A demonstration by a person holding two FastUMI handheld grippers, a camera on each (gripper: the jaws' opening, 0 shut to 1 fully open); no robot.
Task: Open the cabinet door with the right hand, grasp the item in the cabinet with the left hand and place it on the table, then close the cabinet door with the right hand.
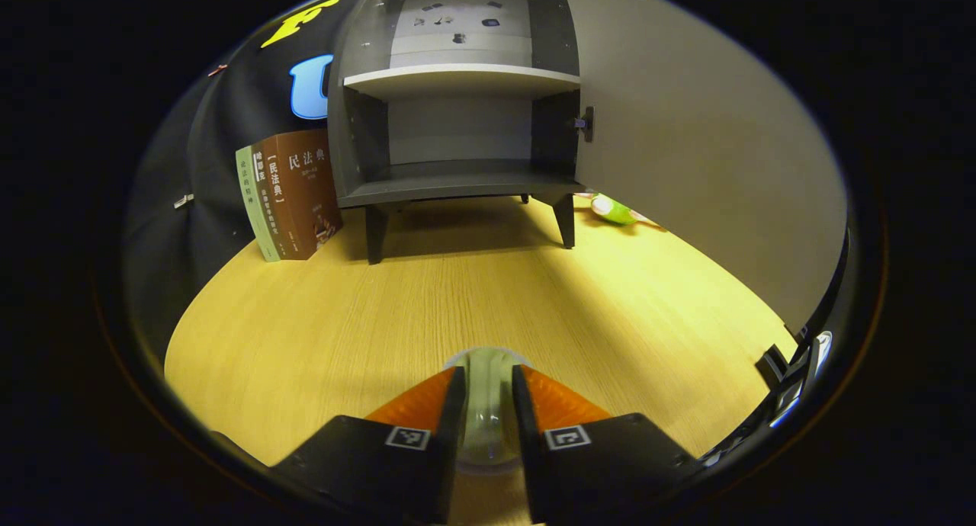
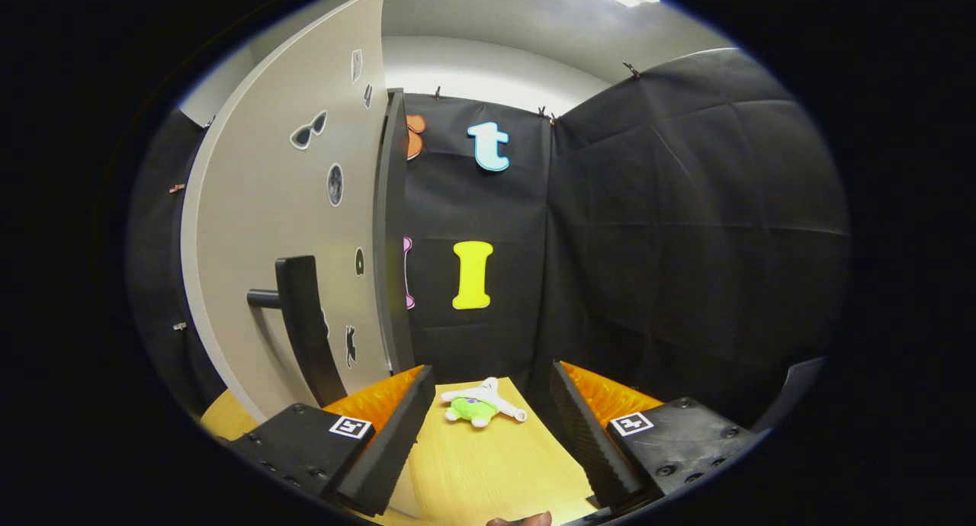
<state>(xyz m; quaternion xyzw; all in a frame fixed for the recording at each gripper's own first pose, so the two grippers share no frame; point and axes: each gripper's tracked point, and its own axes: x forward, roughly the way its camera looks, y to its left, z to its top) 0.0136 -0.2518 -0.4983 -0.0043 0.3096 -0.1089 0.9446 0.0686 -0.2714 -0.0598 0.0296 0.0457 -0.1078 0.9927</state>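
Wooden table (image 1: 320,320): bare grain under my left claw.
Books (image 1: 290,194): upright at ten o'clock, beside the cabinet (image 1: 457,114).
Cabinet: twelve o'clock, shelves bare, door (image 1: 686,168) swung open at two.
My left claw (image 1: 488,404): clenched on a clear glass (image 1: 486,412), low over the table.
My right claw (image 2: 488,419): released, the door handle (image 2: 305,328) at ten o'clock, a green plush toy (image 2: 476,408) ahead.

We saw the left gripper (image 1: 488,404) with black blocky bodies, each bearing a square black-and-white marker. The right gripper (image 2: 488,427) had matching markers, ribbed finger faces and round screws on its right body.
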